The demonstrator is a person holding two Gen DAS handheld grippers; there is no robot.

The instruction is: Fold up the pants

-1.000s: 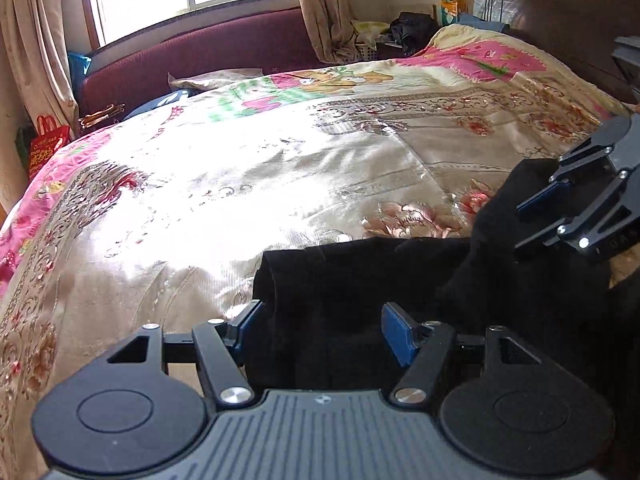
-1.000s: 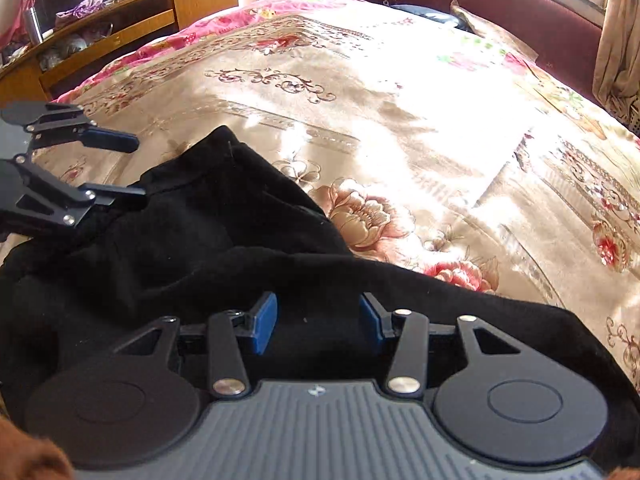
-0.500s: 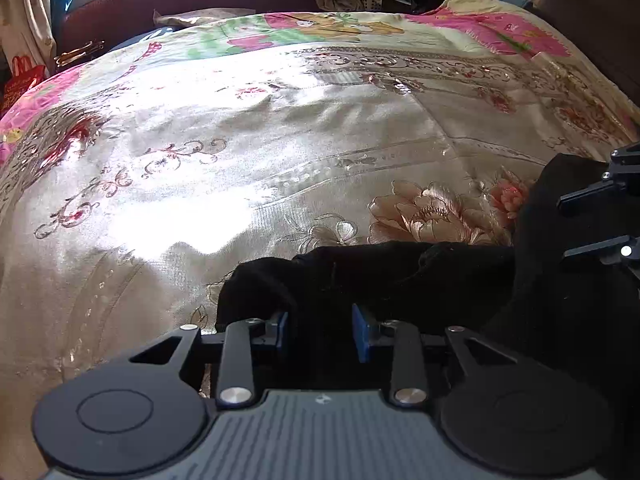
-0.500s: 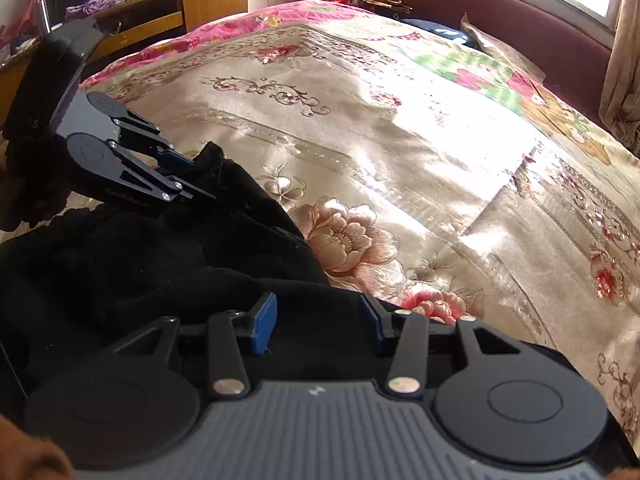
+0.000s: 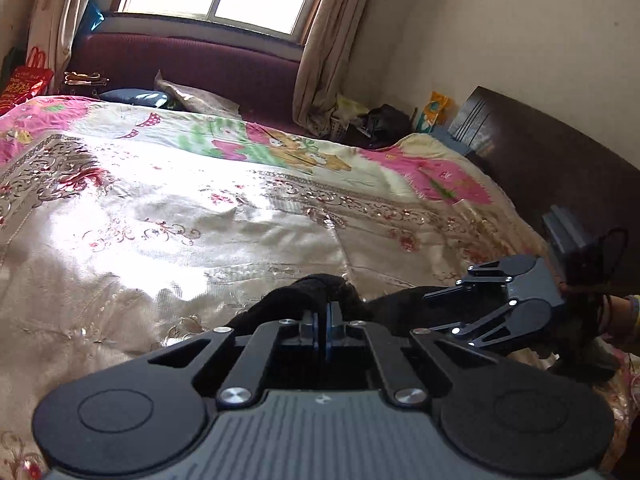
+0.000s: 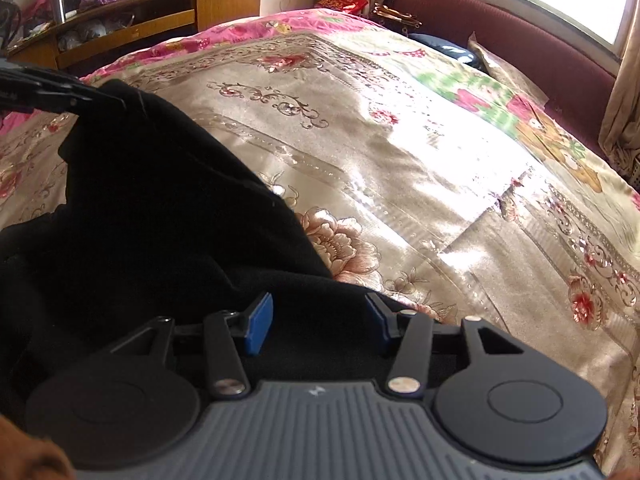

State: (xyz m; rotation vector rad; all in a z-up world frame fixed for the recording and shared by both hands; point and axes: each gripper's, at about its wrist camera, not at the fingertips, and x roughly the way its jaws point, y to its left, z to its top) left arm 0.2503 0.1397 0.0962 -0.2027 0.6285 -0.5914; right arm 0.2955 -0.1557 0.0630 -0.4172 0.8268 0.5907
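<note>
Black pants lie bunched on the near side of a gold floral bedspread. My left gripper is shut on a fold of the pants and holds it raised off the bed. In the right wrist view the left gripper comes in from the upper left, and the cloth hangs from its tip like a tent. My right gripper is low over the pants. Its jaws are opening, with black cloth between the blue pads, which do not press on it. The left wrist view shows the right gripper at the right.
A dark wooden headboard stands at the right. A maroon bench runs under the window, with a red bag beside it. A wooden cabinet stands past the foot of the bed. A hand holds the right gripper.
My left gripper closed on the pants' edge and rose, lifting the cloth off the bed. My right gripper stayed in place and its jaws widened.
</note>
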